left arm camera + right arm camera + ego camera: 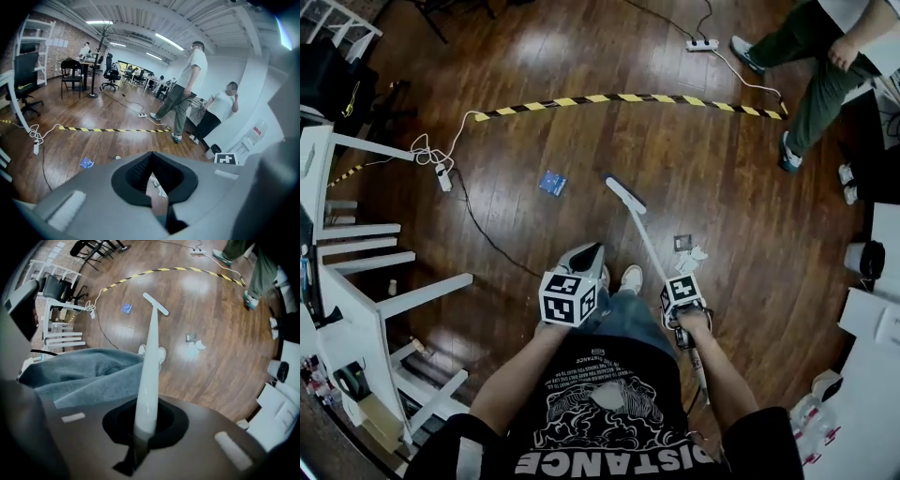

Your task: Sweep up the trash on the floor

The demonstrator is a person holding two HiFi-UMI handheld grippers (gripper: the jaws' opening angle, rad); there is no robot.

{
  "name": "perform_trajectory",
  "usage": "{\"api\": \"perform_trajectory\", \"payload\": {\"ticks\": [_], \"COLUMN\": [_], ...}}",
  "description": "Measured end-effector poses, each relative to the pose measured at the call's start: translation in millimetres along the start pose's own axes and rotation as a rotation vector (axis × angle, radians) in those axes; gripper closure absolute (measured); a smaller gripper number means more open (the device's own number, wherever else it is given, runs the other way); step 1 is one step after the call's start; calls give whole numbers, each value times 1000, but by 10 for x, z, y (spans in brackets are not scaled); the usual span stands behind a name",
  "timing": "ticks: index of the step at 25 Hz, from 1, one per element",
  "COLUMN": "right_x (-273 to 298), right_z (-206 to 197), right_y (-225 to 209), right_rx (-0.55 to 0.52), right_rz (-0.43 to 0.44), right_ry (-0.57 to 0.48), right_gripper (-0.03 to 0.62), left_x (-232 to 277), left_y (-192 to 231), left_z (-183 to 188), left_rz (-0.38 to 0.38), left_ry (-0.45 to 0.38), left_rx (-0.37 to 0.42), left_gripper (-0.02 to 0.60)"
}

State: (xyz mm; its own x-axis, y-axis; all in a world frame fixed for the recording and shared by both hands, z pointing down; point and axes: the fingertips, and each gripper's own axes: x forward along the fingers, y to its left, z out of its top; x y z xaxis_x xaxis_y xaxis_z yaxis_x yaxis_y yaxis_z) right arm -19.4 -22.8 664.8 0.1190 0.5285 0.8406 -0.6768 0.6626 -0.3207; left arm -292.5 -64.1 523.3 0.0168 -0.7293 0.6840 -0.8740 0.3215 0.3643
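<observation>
Right tongs (140, 434) gripping smooth white broom handle (149, 366); crumpled scraps (194, 344), glossy planks (225, 324)

The broom (151, 348) between the dark fingers of the right gripper (138, 439) is pale white. Beyond those fingers the floor (534, 94) is glossy dark-brown wood. The scraps (689, 251) are white and grey and the wrapper (552, 182) is blue. Farther out, a tape strip (619, 97) is striped yellow and black. Behind the fingers, each marker cube (568, 298) bears black-and-white squares. The jeans (79, 371) are blue, and the T-shirt (609, 394) is black with white print.
</observation>
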Motion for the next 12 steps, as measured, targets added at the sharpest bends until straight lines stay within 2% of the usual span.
{"api": "perform_trajectory", "payload": {"ticks": [6, 12], "right_x": [-37, 77], "right_z": [538, 999], "right_y": [652, 1588], "right_rx": [-210, -258], "right_rz": [17, 81], "right_ry": [33, 79], "right_gripper": [594, 594], "left_x": [-336, -706], "left_y": [472, 1093], "left_z": [-16, -53], "left_rz": [105, 166], "left_ry": [-44, -59], "left_rx": [-67, -103], "left_gripper": [577, 577]}}
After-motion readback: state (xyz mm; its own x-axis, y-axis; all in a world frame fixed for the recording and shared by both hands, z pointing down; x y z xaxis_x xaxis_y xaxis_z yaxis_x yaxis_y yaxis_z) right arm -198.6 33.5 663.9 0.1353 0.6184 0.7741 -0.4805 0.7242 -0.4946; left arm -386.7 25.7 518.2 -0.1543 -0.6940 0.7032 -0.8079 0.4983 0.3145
